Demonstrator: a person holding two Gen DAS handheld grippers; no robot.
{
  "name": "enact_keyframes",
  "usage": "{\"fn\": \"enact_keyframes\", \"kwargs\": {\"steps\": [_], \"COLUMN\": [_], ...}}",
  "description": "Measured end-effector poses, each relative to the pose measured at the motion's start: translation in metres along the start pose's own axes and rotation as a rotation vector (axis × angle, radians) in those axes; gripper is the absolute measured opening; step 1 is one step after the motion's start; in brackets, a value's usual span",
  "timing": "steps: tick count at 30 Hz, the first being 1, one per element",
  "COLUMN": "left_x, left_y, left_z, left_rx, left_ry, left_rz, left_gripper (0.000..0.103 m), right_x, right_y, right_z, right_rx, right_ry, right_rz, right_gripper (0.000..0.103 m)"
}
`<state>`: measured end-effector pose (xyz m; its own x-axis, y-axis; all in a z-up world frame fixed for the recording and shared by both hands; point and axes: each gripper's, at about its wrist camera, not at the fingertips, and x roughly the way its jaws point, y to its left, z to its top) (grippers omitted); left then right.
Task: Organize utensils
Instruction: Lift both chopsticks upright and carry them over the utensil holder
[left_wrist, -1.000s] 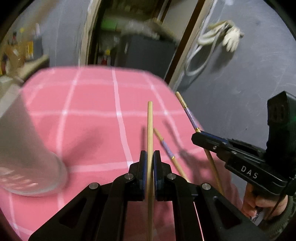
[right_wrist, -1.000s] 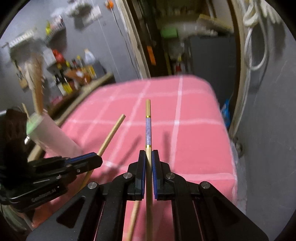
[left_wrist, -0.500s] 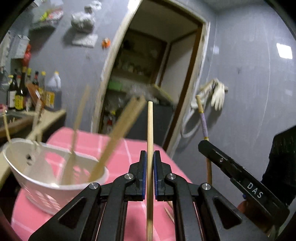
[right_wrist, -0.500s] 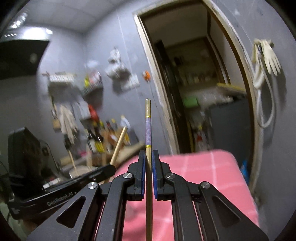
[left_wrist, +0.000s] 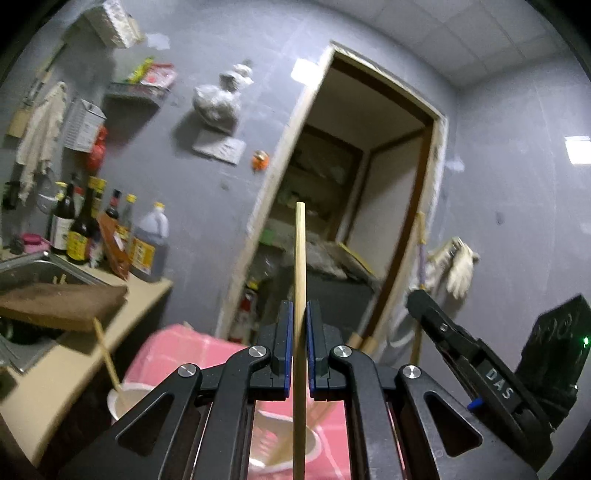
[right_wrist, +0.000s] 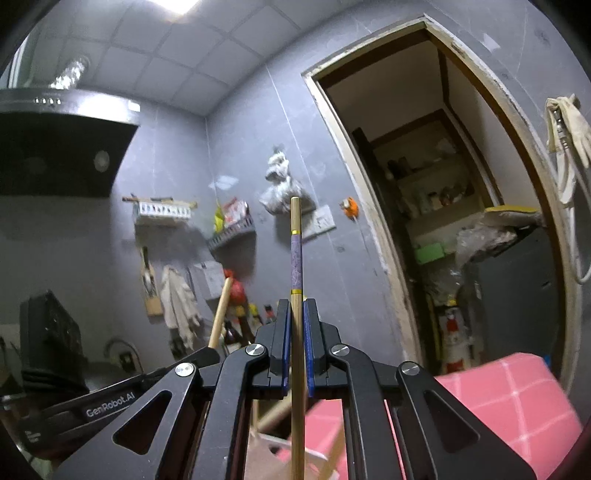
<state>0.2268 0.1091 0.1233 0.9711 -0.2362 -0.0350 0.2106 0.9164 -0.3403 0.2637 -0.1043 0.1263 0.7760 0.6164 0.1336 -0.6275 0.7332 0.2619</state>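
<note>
My left gripper (left_wrist: 300, 304) is shut on a plain bamboo chopstick (left_wrist: 299, 251) that sticks straight out ahead. Below it, partly hidden by the gripper body, stands a white utensil holder (left_wrist: 123, 397) with chopsticks leaning in it, on the pink checked tablecloth (left_wrist: 184, 347). My right gripper (right_wrist: 296, 302) is shut on a chopstick with a purple band (right_wrist: 296, 258). In the left wrist view the right gripper (left_wrist: 419, 299) is close on the right. In the right wrist view the left gripper (right_wrist: 207, 356) sits lower left with its plain chopstick (right_wrist: 221, 306). Both point about level, above the table.
A counter on the left carries sauce bottles (left_wrist: 81, 229), a sink (left_wrist: 33, 273) and a wooden board (left_wrist: 62, 302). Ahead is a grey wall with an open doorway (left_wrist: 351, 221) into a storeroom. Gloves (left_wrist: 458, 266) hang beside it. A range hood (right_wrist: 55, 147) hangs upper left.
Both grippers have risen from the tablecloth and tilted up, each still holding its chopstick. The views swung from the cloth to the wall and doorway, and the holder now lies beneath them.
</note>
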Motion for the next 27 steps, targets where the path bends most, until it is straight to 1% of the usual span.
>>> {"fn": "enact_keyframes", "kwargs": {"steps": [3, 7, 10, 14, 19, 27], "left_x": [0.002, 0.011, 0.013, 0.018, 0.022, 0.035], "left_y": [0.021, 0.052, 0.068, 0.086, 0.091, 0.093], "left_z": [0.013, 0.023, 0.025, 0.026, 0.018, -0.003], "left_rx": [-0.006, -0.034, -0.04, -0.058, -0.031, -0.03], "left_ry": [-0.051, -0.093, -0.127, -0.155, -0.176, -0.139], "left_rz": [0.035, 0.076, 0.113, 0.141, 0.173, 0.194], "left_gripper": [0.004, 0.004, 0.004, 0.004, 0.004, 0.004], "right_x": [0.01, 0.016, 0.021, 0.03, 0.038, 0.042], "right_y": [0.004, 0.006, 0.009, 0.007, 0.002, -0.005], "right_z": [-0.001, -0.005, -0.009, -0.017, -0.029, -0.041], "right_rx": [-0.015, -0.029, -0.05, -0.066, -0.061, -0.059], "right_ry": [-0.069, -0.132, -0.155, -0.15, -0.13, -0.095], "right_rz": [0.003, -0.025, -0.039, -0.053, -0.072, -0.094], "right_gripper": [0.005, 0.005, 0.005, 0.005, 0.005, 0.005]}}
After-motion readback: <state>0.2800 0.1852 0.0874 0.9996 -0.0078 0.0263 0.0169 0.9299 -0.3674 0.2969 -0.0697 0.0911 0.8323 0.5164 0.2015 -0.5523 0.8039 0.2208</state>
